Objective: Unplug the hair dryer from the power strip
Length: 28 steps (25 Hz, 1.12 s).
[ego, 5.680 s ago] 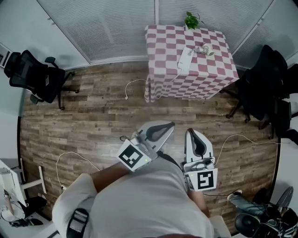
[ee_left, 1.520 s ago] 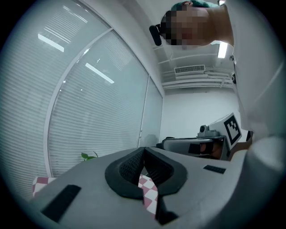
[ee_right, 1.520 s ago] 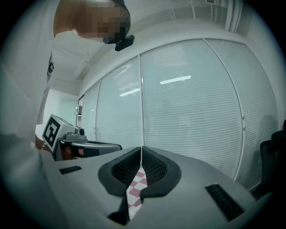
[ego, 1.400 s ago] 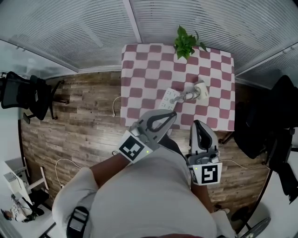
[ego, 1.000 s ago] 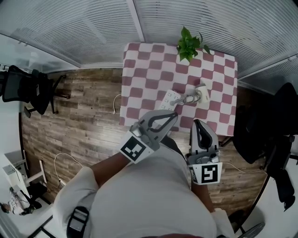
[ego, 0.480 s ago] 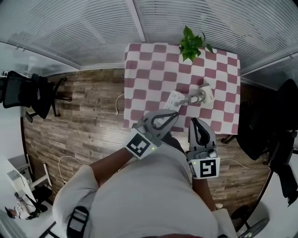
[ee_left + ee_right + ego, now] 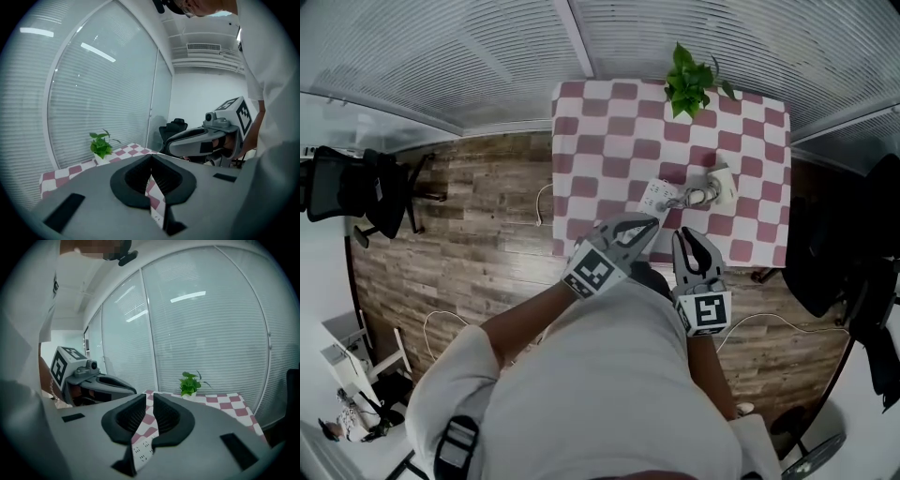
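I am holding both grippers low in front of my chest, over the near edge of the table (image 7: 581,131). The left gripper (image 7: 652,221) is keeping its jaws pressed together with nothing between them. The right gripper (image 7: 685,234), just beside it, is likewise closed and empty.

Brown wooden floor (image 7: 469,216) is showing around the table, with a black office chair (image 7: 356,183) standing well off to my left.

A red and white checked cloth is covering the table. The white power strip (image 7: 656,195) is lying just past my jaw tips, its long axis running away from me and leaning slightly right. The white hair dryer (image 7: 720,180) is lying to the strip's right, its cord bunching between them; I cannot tell which way its nozzle is facing.

A potted plant (image 7: 692,80) is sitting at the far edge, before closed window blinds (image 7: 441,56).
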{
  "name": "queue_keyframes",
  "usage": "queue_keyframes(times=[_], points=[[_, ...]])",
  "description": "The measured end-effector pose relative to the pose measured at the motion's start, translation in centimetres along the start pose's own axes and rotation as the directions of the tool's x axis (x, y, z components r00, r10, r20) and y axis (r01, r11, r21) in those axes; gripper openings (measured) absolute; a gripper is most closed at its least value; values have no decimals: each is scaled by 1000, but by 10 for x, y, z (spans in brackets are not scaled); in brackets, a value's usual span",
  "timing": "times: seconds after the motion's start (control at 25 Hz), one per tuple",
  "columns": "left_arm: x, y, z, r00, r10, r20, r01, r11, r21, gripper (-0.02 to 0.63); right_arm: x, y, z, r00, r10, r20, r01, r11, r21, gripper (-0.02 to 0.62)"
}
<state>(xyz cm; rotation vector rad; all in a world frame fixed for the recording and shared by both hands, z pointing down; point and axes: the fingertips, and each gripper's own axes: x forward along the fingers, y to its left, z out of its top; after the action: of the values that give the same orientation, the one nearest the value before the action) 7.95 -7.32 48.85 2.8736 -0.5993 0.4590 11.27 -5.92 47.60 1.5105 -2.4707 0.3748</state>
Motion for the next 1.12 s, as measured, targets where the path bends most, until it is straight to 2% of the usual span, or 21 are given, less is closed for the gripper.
queue_keyframes(times=[0.16, 0.36, 0.68, 0.96, 1.12], points=[[10, 4, -36, 996, -3, -84, 4, 1000, 11, 31, 15, -4, -38, 997, 9, -71, -8, 1000, 11, 44], [25, 10, -86, 982, -3, -190, 6, 1000, 16, 31, 36, -9, -90, 986, 37, -160, -25, 997, 76, 85], [47, 19, -134, 960, 2, -280, 12, 999, 47, 31, 64, -22, -155, 963, 17, -269, 9, 995, 97, 118], [59, 28, -165, 935, 3, -355, 24, 997, 71, 31, 85, -23, -189, 939, 24, -343, 20, 992, 123, 147], [66, 32, -185, 917, -1, -398, 34, 997, 76, 31, 97, -24, -195, 933, 15, -359, 41, 988, 148, 162]])
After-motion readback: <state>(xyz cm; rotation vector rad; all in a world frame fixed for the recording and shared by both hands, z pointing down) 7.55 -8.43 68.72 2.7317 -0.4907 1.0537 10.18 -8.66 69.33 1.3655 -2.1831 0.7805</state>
